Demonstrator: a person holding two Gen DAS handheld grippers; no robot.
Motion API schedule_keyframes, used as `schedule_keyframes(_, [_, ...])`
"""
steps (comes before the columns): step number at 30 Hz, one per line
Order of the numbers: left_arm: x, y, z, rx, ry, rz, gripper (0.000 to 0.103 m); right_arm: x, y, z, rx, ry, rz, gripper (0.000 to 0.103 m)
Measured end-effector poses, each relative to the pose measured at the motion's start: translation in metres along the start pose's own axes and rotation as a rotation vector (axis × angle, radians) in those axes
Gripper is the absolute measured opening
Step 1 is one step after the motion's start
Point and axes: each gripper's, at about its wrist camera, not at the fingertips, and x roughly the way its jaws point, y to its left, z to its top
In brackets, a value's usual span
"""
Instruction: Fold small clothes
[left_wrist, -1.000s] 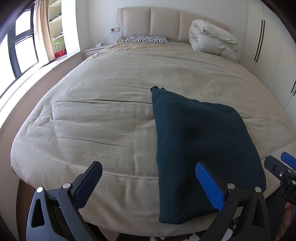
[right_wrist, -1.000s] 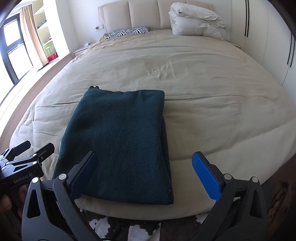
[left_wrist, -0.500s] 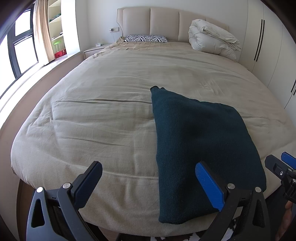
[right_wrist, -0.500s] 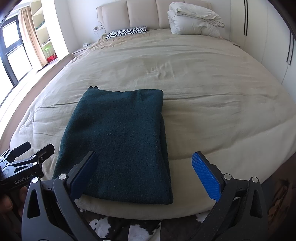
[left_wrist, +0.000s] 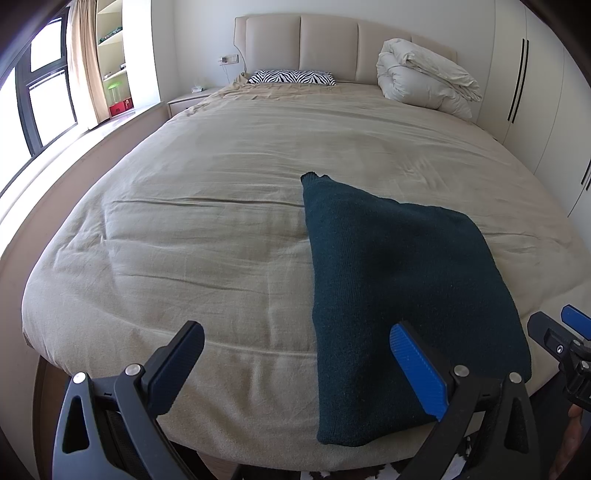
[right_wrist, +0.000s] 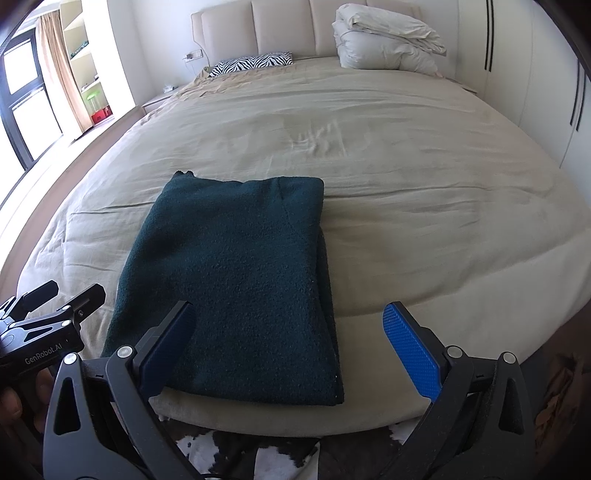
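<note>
A dark green knitted garment (left_wrist: 399, 288) (right_wrist: 240, 280) lies folded into a flat rectangle near the foot edge of a beige bed (left_wrist: 207, 221) (right_wrist: 424, 206). My left gripper (left_wrist: 295, 369) stands open in front of the bed, holding nothing, with its right finger over the garment's near left edge. Open and holding nothing as well, my right gripper (right_wrist: 291, 347) hovers before the garment's near right corner. The right gripper (left_wrist: 561, 339) shows at the far right of the left wrist view, and the left gripper (right_wrist: 48, 317) at the far left of the right wrist view.
A zebra-print pillow (left_wrist: 291, 77) and a bundled white duvet (left_wrist: 424, 77) lie at the headboard. White wardrobes (left_wrist: 535, 110) line the right wall. A window and shelves (left_wrist: 110, 55) stand on the left. A cowhide rug (right_wrist: 258, 454) lies below the foot edge.
Hardly anything differs: the right gripper's view has shifted slightly, and the garment and both open grippers stay where they were.
</note>
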Motion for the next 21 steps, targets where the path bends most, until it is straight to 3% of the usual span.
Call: schedule_keyframes(21, [0.0021,0.0024,-0.0006,-0.003,0.008,0.006,0.103,0.0011,-0.0009,-0.0002,0.002,0.005,-0.004,0.103])
